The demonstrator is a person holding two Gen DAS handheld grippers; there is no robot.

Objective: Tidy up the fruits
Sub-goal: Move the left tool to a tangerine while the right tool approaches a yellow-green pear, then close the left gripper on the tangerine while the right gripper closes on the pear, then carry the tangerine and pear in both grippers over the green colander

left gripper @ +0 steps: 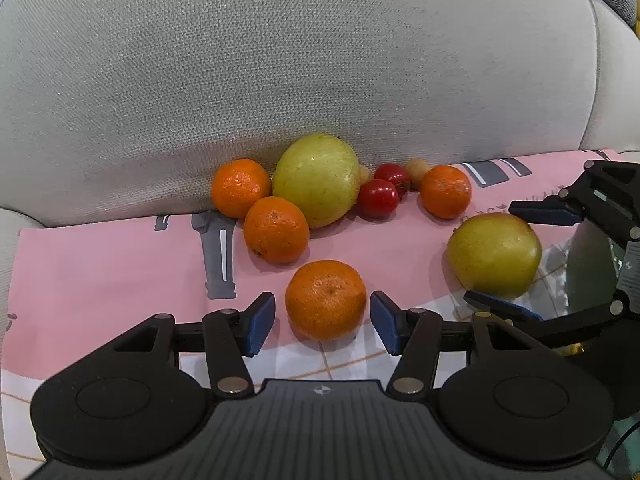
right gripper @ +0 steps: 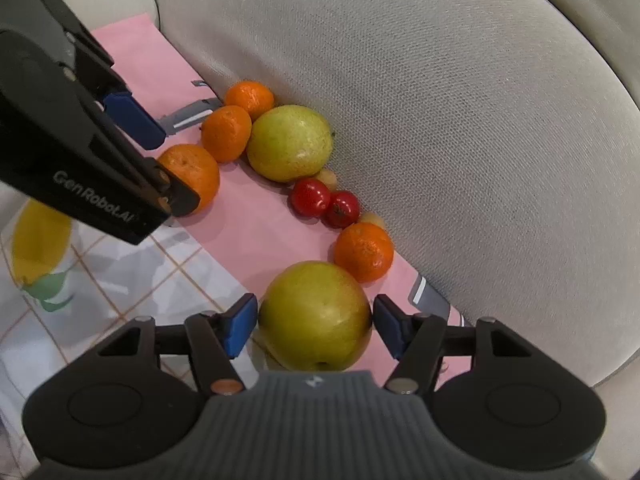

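Left gripper (left gripper: 322, 322) spread wide, straddling the near orange (left gripper: 325, 299) without contact. Right gripper (right gripper: 315, 323) brackets the near green fruit (right gripper: 316, 316) on the pink cloth (right gripper: 256, 232); grip contact indeterminate.

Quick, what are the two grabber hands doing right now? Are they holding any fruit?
Left gripper: open around the nearest orange, not gripping it.
Right gripper: open around the near yellow-green fruit, pads close, grip not clear.
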